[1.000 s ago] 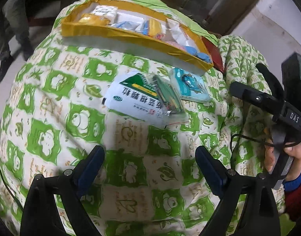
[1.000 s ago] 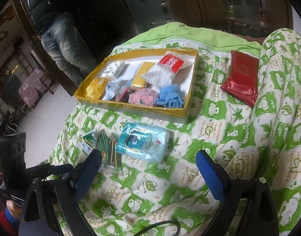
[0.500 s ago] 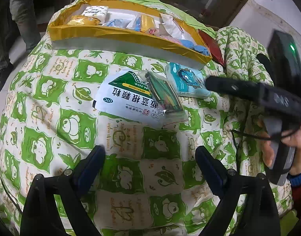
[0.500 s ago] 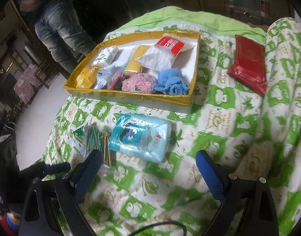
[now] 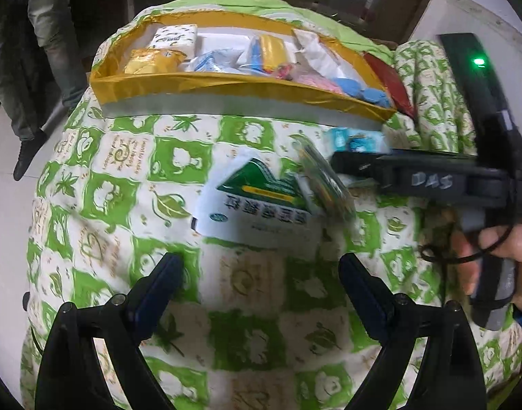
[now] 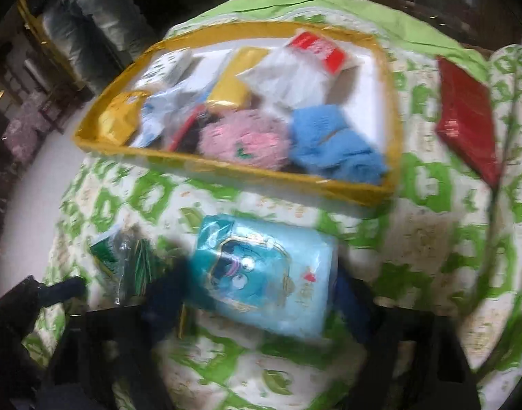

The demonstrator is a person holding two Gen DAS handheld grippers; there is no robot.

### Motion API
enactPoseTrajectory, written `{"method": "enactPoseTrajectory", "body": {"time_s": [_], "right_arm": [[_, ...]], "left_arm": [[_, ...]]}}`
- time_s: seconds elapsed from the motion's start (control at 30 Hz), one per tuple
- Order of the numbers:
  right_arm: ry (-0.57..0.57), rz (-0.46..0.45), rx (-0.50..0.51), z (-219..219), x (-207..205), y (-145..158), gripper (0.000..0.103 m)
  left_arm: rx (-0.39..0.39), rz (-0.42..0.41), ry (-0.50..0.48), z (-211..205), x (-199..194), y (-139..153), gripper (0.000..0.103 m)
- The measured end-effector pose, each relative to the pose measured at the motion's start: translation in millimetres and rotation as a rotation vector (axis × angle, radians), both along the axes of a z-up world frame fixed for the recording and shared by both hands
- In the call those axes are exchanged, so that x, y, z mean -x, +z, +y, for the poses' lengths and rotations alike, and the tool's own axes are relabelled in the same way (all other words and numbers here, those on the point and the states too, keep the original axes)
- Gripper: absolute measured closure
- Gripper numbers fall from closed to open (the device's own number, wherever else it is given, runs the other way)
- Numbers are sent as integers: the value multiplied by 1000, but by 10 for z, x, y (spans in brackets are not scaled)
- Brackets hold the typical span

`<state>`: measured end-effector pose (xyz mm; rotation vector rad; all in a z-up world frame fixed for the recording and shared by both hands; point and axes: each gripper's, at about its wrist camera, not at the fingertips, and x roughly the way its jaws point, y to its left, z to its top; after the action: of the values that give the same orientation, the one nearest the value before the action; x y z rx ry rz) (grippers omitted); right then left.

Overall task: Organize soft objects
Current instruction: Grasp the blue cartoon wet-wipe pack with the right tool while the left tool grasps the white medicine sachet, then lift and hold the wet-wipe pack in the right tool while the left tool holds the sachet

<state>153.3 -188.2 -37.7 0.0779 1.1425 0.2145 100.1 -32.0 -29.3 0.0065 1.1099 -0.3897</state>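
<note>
A light blue tissue pack [image 6: 268,276] with a cartoon face lies on the green-and-white quilt [image 6: 414,239]. My right gripper [image 6: 257,299] straddles it and its jaws are closing, with a dark blue finger close at each side. Blur hides any contact. Left of the pack lie a clear bag of thin sticks [image 5: 326,177] and a white-and-green medicine pouch [image 5: 257,212]. My left gripper [image 5: 261,270] hangs open and empty just short of the pouch. In the left wrist view, the right tool's body [image 5: 431,181] covers most of the tissue pack [image 5: 356,140].
A gold-rimmed box [image 6: 227,171] behind the pack holds a pink fluffy ball [image 6: 244,140], a blue fluffy cloth [image 6: 329,147], yellow packs and a white bag. A red packet [image 6: 466,116] lies to its right. A person's legs [image 5: 39,51] stand beside the bed at left.
My right gripper has come down and forward over the blue tissue pack, and its jaws have narrowed around it. The left gripper has drifted slightly and stayed open.
</note>
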Motion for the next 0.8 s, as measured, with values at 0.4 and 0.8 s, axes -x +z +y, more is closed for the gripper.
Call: {"method": "enactPoseTrajectory", "body": {"time_s": [0.4,0.8], "right_arm": [[-83,11,-43,-284,-25,28,27],[-64,-11,-19,-256,68,60,27]], "left_arm": [[-85,-21,-52,-306,-321,-63,10],[-60,-77,-27,-154,-194,-19,37]]}}
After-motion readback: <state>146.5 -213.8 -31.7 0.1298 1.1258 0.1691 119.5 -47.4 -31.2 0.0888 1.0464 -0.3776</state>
